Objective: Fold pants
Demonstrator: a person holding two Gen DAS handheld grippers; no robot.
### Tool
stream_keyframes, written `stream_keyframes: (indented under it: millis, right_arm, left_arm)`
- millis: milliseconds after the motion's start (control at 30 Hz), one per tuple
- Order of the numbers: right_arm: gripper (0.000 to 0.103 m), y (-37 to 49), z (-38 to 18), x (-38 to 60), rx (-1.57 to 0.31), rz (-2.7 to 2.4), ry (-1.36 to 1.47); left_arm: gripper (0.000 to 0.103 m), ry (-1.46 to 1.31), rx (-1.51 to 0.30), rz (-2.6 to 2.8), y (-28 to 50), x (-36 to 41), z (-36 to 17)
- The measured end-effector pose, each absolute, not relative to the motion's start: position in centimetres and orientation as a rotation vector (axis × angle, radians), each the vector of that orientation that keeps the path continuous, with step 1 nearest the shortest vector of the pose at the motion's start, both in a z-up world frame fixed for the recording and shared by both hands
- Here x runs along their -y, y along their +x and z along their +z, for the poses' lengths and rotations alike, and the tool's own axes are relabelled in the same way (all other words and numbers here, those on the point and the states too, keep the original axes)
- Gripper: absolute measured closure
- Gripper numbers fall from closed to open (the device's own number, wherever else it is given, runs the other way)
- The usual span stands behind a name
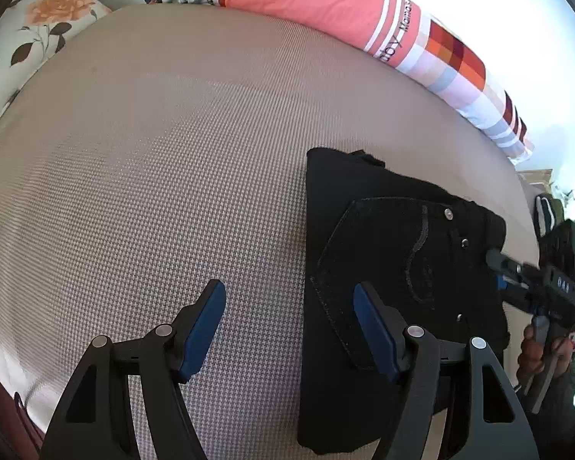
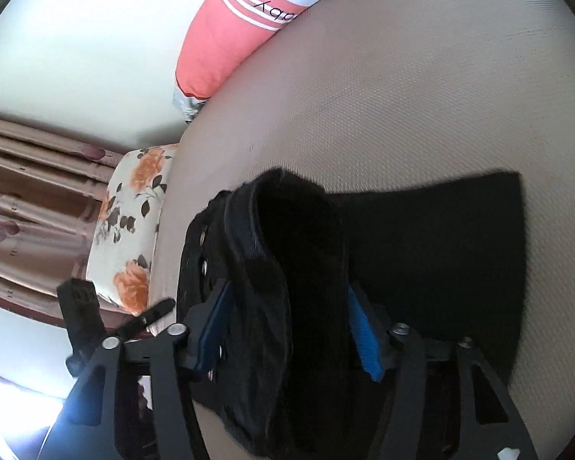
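Note:
The black pants lie folded into a compact rectangle on the beige bed, back pocket up. My left gripper is open and empty, hovering over the pants' left edge. My right gripper is shut on the waistband end of the pants, which bulges up thick between the blue pads; the rest of the pants lies flat behind it. The right gripper also shows in the left wrist view at the pants' right edge.
A long pink and checked bolster pillow lies along the far edge of the bed. A floral pillow sits at the far left corner. Curtains hang beyond the bed. The left half of the bed is bare cover.

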State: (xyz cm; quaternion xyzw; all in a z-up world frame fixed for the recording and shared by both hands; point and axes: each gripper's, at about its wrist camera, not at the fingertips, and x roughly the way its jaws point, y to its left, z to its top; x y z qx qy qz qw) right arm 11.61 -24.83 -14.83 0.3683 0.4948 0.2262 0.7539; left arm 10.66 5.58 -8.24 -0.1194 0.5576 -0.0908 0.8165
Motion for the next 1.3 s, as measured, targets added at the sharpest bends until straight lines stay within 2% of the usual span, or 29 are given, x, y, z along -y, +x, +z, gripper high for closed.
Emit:
stream_keyframes:
  millis: [33,100,133,200,267,467,567,767,967,1300]
  right_arm:
    - [0.054,12.0,-14.8,24.7,-1.074,0.499,0.816]
    - [0.067,12.3,-14.9,24.6,-1.09,0.483,0.822]
    - [0.079,12.2,-14.7,24.5,-1.092,0.481,0.829]
    - [0.088,11.6,-13.5,24.1,-1.072,0.459,0.805]
    - [0.091,10.7,-11.4,23.7,-1.037,0.434,0.764]
    - [0.092,7.5,-7.2,25.6,-0.941,0.323,0.736]
    - [0.092,5.9,-8.2,28.1,-0.946,0.216,0.77]
    - [0.091,4.4,-14.0,31.3,-1.023,0.087,0.85]
    - [0.078,5.0,-13.4,31.0,-1.041,0.06,0.771]
    - [0.077,0.5,-11.0,29.5,-1.064,0.032,0.689]
  left_arm:
    - [0.033,-0.259,-1.189,-0.196,10.7,-5.5,-8.3]
    - [0.033,-0.261,-1.189,-0.199,10.8,-5.3,-8.3]
    - [0.033,-0.254,-1.188,-0.2,10.9,-5.1,-8.3]
    - [0.033,-0.243,-1.179,-0.206,11.1,-4.7,-8.1]
    - [0.033,-0.228,-1.163,-0.22,11.3,-4.1,-7.7]
    - [0.033,-0.128,-1.107,-0.303,11.6,-0.6,-6.3]
    - [0.033,-0.088,-1.093,-0.334,12.0,1.2,-6.0]
    - [0.033,-0.023,-1.121,-0.348,12.7,3.6,-7.4]
    - [0.029,0.037,-1.165,-0.328,13.8,4.5,-10.3]
    - [0.029,0.044,-1.208,-0.34,11.2,3.2,-9.8]
